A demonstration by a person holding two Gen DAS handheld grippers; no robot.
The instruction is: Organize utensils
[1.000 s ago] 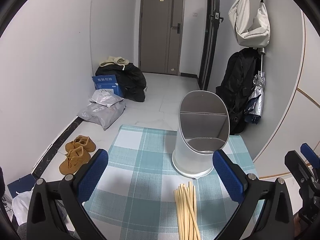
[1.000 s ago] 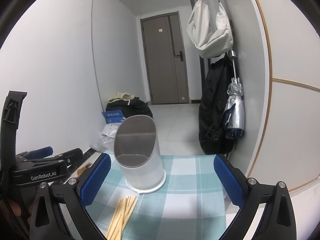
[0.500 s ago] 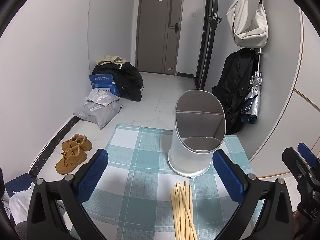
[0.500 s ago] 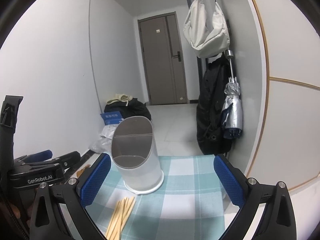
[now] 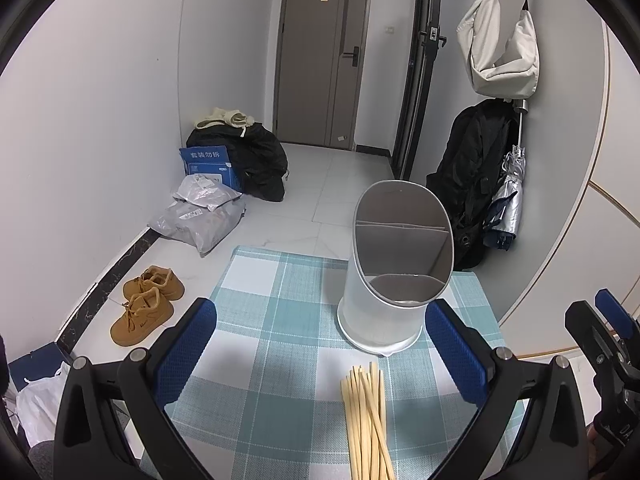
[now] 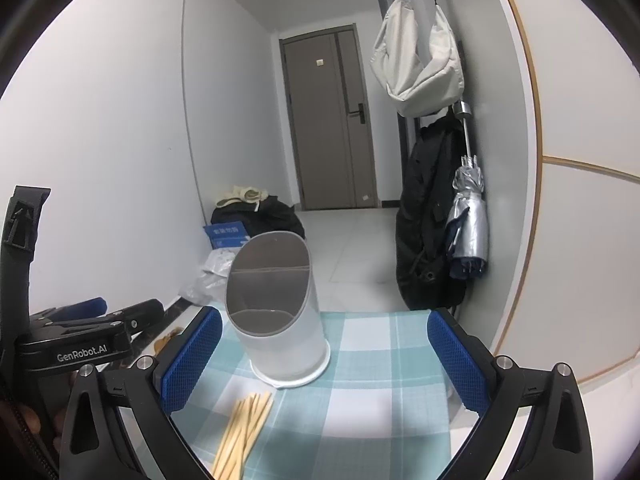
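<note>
A bundle of pale wooden chopsticks [image 5: 366, 420] is seen lying on the teal checked desk [image 5: 276, 320], just before the white slant-topped utensil holder [image 5: 396, 268]. Both hand-held grippers, left [image 5: 320, 354] and right [image 6: 324, 356], are held released, grasping nothing.

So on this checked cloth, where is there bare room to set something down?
Free: the checked cloth left of the utensil holder and chopsticks, out to its left edge. The right wrist view shows more bare cloth between the holder and the right edge. Crowded: the short strip between the holder's base and the chopstick tips.
</note>
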